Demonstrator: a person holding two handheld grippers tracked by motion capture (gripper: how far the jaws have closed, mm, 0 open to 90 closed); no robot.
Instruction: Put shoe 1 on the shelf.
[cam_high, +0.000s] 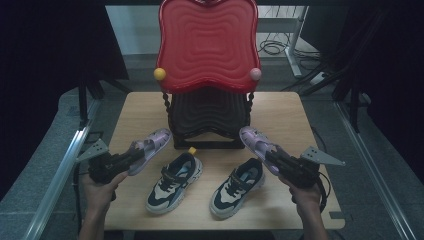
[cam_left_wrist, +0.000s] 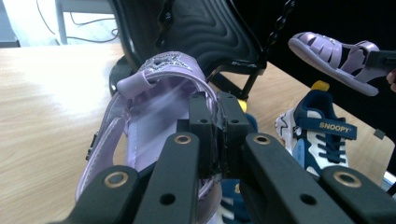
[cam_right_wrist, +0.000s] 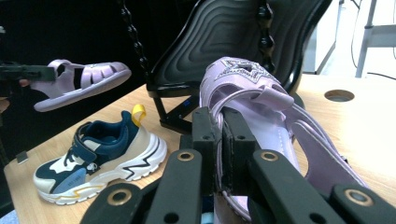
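Note:
Two purple sandals are held up off the wooden table (cam_high: 280, 110). My left gripper (cam_high: 131, 156) is shut on the heel strap of the left purple sandal (cam_high: 150, 147), toe pointing away; in the left gripper view the jaws pinch the strap of this sandal (cam_left_wrist: 159, 88). My right gripper (cam_high: 272, 157) is shut on the heel strap of the right purple sandal (cam_high: 255, 141), seen close as the right sandal (cam_right_wrist: 252, 88). Two navy and white sneakers, one at the left (cam_high: 175, 181) and one at the right (cam_high: 237, 186), rest on the table between the hands.
A two-tier shoe rack stands at the table's back middle, with a red wavy top shelf (cam_high: 207, 42) and a black lower shelf (cam_high: 210, 112). Bare wood lies left and right of the rack. Cables and a desk leg lie on the floor behind.

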